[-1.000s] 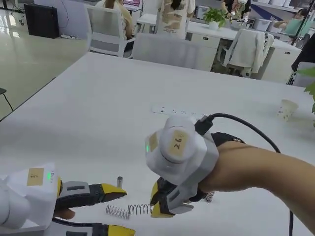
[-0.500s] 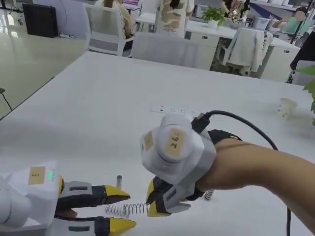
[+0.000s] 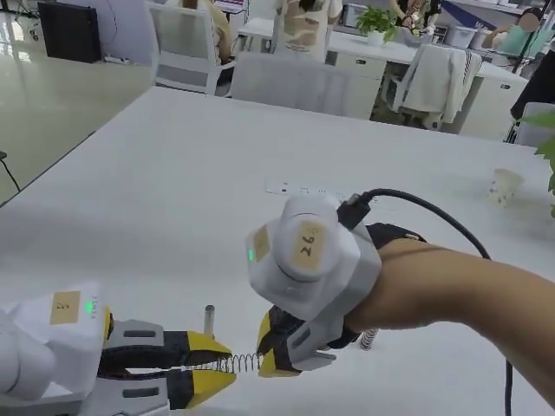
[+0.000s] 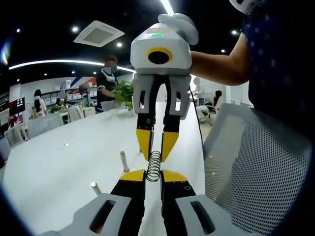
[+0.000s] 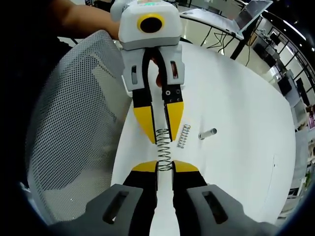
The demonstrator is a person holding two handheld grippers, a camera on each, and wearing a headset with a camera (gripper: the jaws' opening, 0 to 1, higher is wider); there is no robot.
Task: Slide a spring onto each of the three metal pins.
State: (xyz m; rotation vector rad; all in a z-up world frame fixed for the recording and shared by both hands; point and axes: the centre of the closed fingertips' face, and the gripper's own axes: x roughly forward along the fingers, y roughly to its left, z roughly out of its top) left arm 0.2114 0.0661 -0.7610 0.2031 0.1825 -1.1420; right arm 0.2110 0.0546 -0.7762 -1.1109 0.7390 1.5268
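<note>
We held the thin silver coil spring (image 3: 245,361) level between the left gripper (image 3: 228,366) and right gripper (image 3: 263,362), each clamped on one end, with the upright grey metal pin (image 3: 209,317) just beyond the left claw's tips, nearer that claw.

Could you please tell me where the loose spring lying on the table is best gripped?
Probably near one end, from above, jaws across its width: the loose spring lies flat on the table, and that leaves its other end free for a pin.
</note>
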